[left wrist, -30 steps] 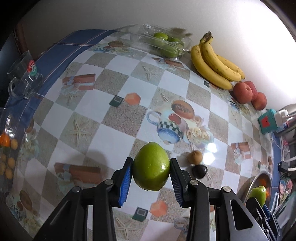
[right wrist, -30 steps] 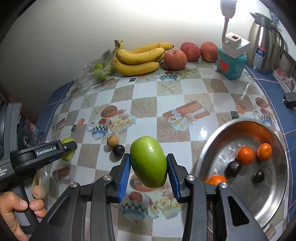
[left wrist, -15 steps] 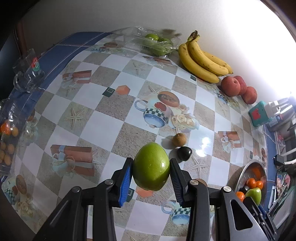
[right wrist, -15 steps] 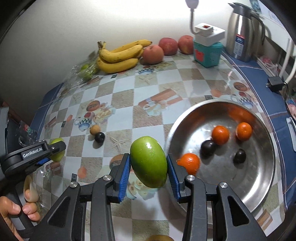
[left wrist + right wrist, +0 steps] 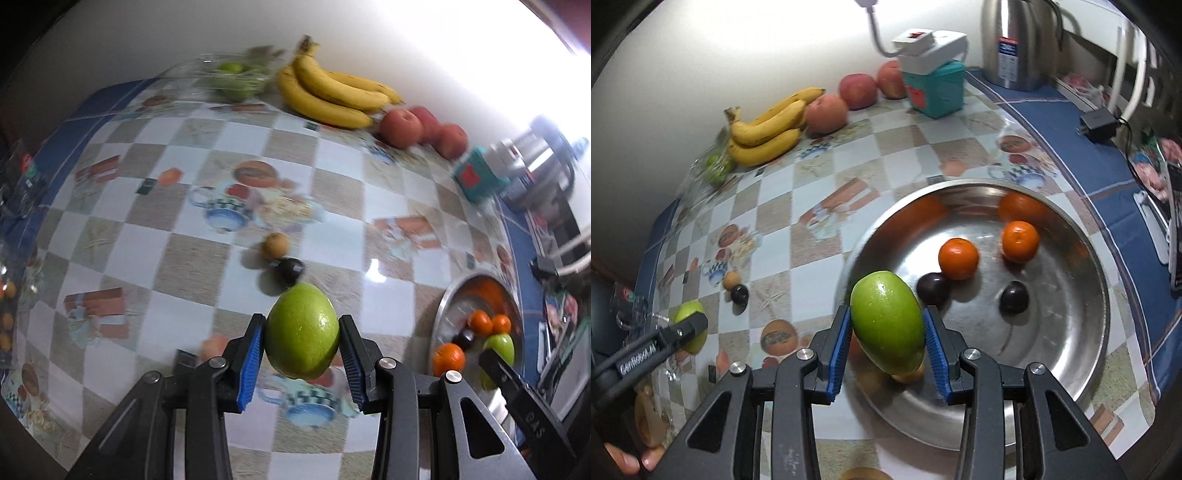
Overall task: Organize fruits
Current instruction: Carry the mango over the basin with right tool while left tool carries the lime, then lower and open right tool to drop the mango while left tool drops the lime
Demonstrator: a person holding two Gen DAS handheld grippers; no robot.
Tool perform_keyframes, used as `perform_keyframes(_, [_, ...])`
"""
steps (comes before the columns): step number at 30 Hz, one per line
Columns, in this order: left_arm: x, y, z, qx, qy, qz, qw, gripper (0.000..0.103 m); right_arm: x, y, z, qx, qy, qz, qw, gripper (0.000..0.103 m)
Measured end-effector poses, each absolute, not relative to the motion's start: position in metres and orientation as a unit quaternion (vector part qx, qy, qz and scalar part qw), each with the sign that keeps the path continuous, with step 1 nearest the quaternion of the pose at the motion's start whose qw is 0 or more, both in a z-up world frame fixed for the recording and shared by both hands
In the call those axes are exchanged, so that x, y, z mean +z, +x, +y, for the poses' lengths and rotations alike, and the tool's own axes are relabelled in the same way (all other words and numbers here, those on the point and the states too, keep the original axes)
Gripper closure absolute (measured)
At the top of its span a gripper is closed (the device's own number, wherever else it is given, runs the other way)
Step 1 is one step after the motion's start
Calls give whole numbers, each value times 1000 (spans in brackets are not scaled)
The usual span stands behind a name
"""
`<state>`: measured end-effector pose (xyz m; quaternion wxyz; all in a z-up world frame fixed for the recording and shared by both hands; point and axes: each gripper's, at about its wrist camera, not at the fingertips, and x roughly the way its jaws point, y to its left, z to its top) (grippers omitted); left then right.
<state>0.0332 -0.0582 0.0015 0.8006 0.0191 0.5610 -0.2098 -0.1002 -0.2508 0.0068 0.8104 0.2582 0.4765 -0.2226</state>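
My left gripper is shut on a round green fruit, held above the checked tablecloth. My right gripper is shut on an oblong green mango, hanging over the near left rim of a steel bowl. The bowl holds oranges and dark plums. In the right wrist view the left gripper with its green fruit shows at the far left. A small brown fruit and a dark plum lie on the cloth.
Bananas, red apples and a clear box of green fruit line the back wall. A teal box with a white power strip and a steel kettle stand at the back right. A charger lies right.
Both grippers have moved rightward across the table with their fruits. The right gripper's mango went from beside the bowl to over its rim; the bowl has come into the left wrist view.
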Motion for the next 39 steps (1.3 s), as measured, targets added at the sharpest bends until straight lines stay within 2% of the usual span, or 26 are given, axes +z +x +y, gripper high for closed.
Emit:
perform_keyframes(22, [-8,-75,-172,-366,141,549,738,61,0,-160,-328,-324,344,441,763,62])
perform_keyframes(39, [-28,-107,-206,-400,184,549,711,61,-18,-172,-349,-335,371,447,742,62])
